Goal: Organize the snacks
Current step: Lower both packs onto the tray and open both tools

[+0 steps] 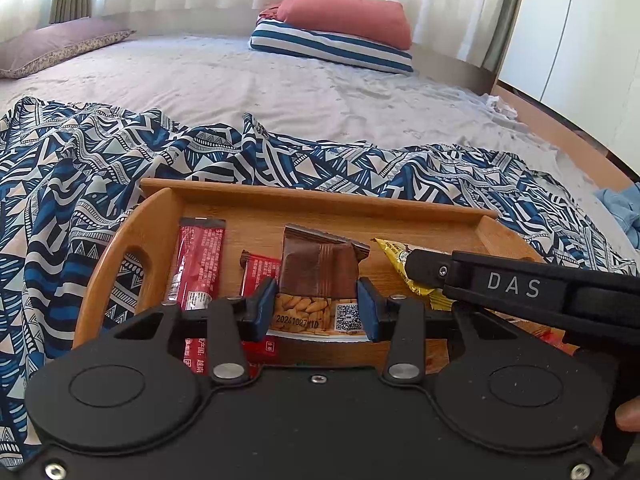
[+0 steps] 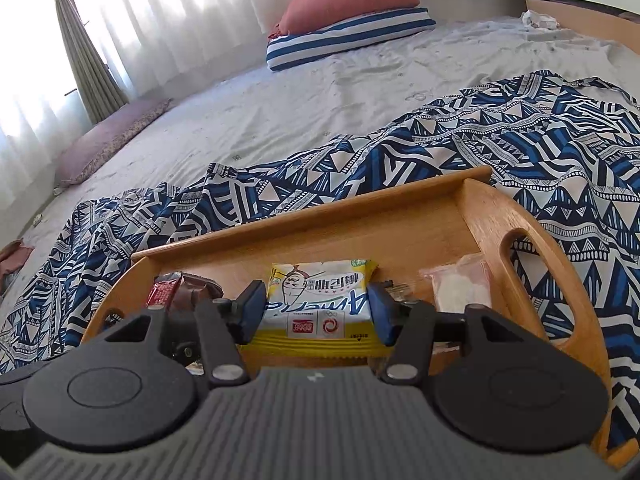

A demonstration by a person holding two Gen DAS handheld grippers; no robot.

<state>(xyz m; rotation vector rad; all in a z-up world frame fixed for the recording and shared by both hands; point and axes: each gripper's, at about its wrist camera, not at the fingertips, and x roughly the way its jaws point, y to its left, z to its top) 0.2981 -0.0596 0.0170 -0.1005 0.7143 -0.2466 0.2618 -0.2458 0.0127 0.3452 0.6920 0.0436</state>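
A wooden tray (image 1: 312,200) with cut-out handles lies on a patterned cloth on the bed. In the left wrist view my left gripper (image 1: 317,304) is shut on a brown snack packet (image 1: 318,272) with a nut picture, over the tray. A long red stick packet (image 1: 198,264) and a smaller red packet (image 1: 260,270) lie to its left. In the right wrist view my right gripper (image 2: 317,309) is shut on a yellow and white snack packet (image 2: 318,300) inside the tray (image 2: 360,208). A clear packet (image 2: 460,284) lies to its right. The right gripper's body (image 1: 520,288) reaches in from the right in the left wrist view.
A blue and white patterned cloth (image 1: 80,184) spreads under the tray. A striped pillow (image 1: 332,46) with a red pillow (image 1: 348,12) on it lies at the far end of the bed. A purple pillow (image 1: 56,46) lies far left. Curtains hang behind.
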